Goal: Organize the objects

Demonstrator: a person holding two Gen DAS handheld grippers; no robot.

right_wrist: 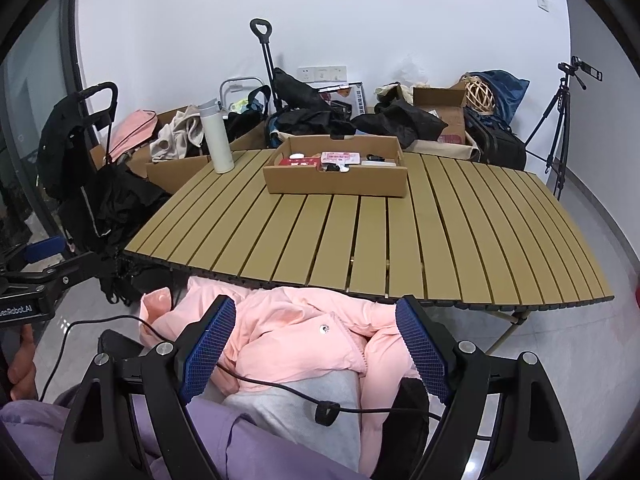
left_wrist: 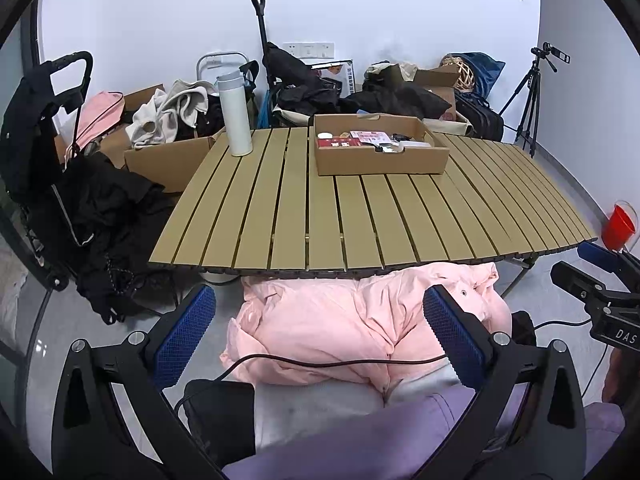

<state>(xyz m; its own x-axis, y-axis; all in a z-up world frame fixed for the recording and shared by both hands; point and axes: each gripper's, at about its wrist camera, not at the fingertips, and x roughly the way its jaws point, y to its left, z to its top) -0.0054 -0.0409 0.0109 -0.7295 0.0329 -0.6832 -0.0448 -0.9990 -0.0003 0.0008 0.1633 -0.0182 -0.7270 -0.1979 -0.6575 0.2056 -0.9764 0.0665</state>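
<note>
Left wrist only: red bucket point(left_wrist: 618, 227) beside slatted table point(left_wrist: 360, 216).

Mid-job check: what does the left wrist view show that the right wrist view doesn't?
Only the left wrist view: a red plastic bucket on the floor, clearly seen.

Only the right wrist view: the pink puffer jacket's silver snap button and zipper.

Both: the slatted tan folding table, shallow cardboard box, white insulated bottle, black tripod, both grippers open.

My left gripper point(left_wrist: 320, 320) and right gripper point(right_wrist: 316, 332) both tilt downward toward twelve o'clock, jaws spread wide, gripping nothing.
</note>
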